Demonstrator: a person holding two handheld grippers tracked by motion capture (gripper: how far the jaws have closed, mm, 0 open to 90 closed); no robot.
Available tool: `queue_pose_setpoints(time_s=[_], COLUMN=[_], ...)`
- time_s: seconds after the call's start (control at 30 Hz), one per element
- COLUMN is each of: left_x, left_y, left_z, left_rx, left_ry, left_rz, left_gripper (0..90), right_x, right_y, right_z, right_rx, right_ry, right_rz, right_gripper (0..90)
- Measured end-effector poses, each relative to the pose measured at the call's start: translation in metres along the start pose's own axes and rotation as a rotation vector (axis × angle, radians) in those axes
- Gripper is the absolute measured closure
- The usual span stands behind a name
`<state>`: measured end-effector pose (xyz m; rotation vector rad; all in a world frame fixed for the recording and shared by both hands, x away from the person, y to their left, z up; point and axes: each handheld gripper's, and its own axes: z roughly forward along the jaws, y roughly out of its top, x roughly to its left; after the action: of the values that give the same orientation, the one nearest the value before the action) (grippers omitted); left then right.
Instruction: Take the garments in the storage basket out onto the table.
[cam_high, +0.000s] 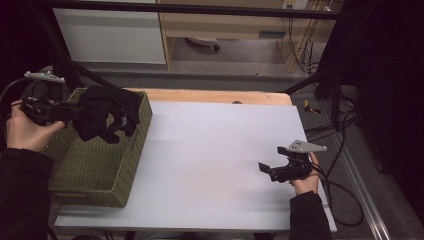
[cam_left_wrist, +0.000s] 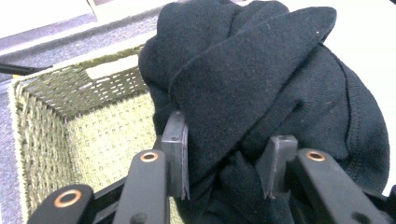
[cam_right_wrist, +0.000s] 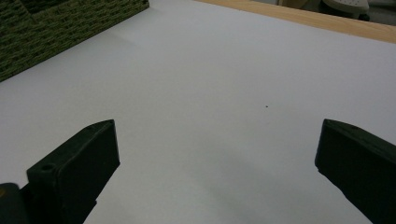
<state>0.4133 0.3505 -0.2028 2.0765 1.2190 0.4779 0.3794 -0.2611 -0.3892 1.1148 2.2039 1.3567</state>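
The left gripper pinched a bundle of black cloth, its 2 jaws pressed into the folds from either side. The left gripper view showed the cloth bunched thickly between the pads, which explained why the jaws stood partly apart: the fabric filled the gap. The cloth hung above the far end of the green woven basket, clear of its floor, with 1 loose end drooping over the right rim. The grip sat low on the bundle, so most of the fabric rose beyond the jaws and could be carried as 1 mass.

The basket stood at the left edge of the white surface, within easy reach of the left hand.

The right gripper rested low near the right edge of the surface, jaws spread wide with nothing between them. Its own view showed bare surface ahead and the basket wall at far left. It was probably parked there to leave the centre free for the cloth.
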Motion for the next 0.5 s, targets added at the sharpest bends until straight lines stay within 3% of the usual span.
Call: queue_pose_setpoints(time_s=[0.5], left_x=[-0.027], left_y=[0.013], left_z=[-0.002], left_rx=[-0.018], left_ry=[-0.045], left_rz=[0.056], left_gripper=[60.7], right_x=[0.000], right_y=[0.000], right_z=[0.000], right_rx=[-0.001], right_ry=[-0.001], right_rz=[0.002], right_gripper=[0.3])
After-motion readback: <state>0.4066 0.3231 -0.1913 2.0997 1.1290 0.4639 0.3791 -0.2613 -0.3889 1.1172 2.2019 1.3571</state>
